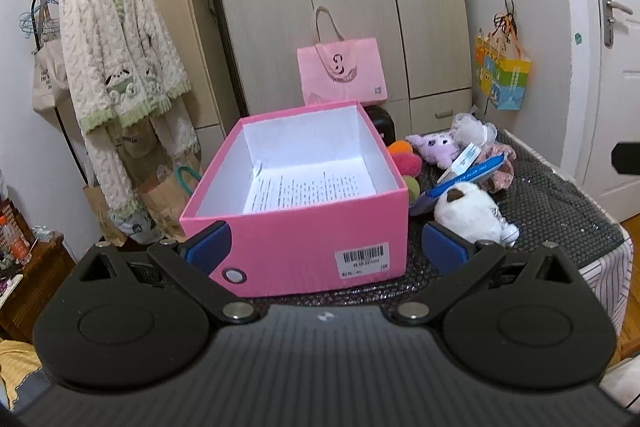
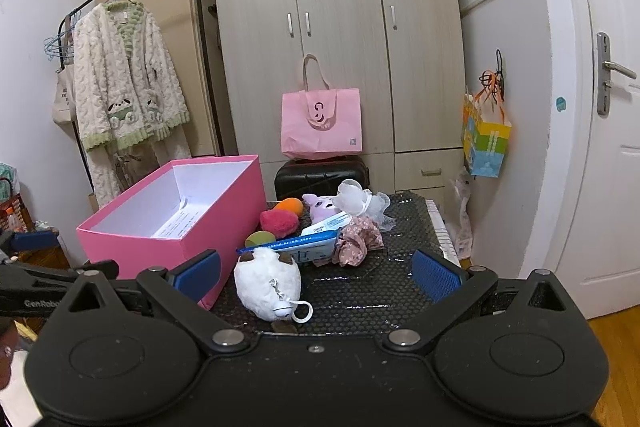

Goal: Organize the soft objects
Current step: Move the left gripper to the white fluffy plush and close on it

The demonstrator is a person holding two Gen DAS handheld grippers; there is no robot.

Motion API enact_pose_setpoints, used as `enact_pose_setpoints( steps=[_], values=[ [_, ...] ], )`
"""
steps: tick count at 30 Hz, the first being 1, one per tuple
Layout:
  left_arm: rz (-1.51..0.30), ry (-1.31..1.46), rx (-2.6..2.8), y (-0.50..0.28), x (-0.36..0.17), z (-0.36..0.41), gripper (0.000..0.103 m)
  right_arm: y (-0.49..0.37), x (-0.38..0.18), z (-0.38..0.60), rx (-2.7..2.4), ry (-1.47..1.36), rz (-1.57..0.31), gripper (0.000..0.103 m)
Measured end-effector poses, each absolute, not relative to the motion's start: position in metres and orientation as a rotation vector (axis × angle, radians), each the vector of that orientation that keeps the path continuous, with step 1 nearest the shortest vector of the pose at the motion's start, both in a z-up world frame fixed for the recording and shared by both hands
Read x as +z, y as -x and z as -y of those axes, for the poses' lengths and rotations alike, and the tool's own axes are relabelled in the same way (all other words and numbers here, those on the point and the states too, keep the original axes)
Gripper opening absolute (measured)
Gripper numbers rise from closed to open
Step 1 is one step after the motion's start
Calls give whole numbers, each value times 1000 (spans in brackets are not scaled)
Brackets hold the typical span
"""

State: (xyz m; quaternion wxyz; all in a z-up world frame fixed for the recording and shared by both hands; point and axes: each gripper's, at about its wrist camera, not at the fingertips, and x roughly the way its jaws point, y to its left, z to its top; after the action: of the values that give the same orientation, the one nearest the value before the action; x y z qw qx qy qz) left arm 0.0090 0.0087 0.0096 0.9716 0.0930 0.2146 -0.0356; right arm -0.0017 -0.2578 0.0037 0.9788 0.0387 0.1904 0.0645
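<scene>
An open pink box [image 1: 304, 227] [image 2: 176, 227] holding a printed sheet stands on the dark mat. Right of it lie soft things: a white plush with brown ears [image 1: 470, 213] [image 2: 268, 279], a purple plush [image 1: 434, 149] [image 2: 320, 207], a red fluffy ball [image 2: 279, 222], an orange ball [image 2: 289, 205], a floral fabric piece [image 2: 356, 239] and a white lace piece [image 2: 360, 201]. My left gripper [image 1: 326, 251] is open and empty, its fingers either side of the box's near end. My right gripper [image 2: 316, 273] is open and empty, just short of the white plush.
A blue pouch [image 2: 304, 251] and a small white carton [image 2: 326, 223] lie among the toys. A black suitcase [image 2: 320, 177] and pink bag [image 2: 320, 121] stand behind the table by the wardrobe. A robe hangs on a rack [image 2: 128, 83] at left. A door [image 2: 608, 107] is at right.
</scene>
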Motion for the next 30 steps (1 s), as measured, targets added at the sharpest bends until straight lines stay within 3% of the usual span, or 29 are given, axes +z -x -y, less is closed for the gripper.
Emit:
enact_pose_setpoints(
  steps=[5,11,18,30],
  values=[
    [-417,-116,-156,-18,17,-9,103,-1,4,266,166,-75,-353,103],
    [-404,-35,-255,-32,10,3,103,3,-9,279,257,-33,-148,103],
    [-362,82,-299,-43,0,20,103,-22,-32,280,319,32,-209,103],
    [-328,-62,-360,-54,-30,77,101,-71,-92,261,496,47,-361,102]
  ],
)
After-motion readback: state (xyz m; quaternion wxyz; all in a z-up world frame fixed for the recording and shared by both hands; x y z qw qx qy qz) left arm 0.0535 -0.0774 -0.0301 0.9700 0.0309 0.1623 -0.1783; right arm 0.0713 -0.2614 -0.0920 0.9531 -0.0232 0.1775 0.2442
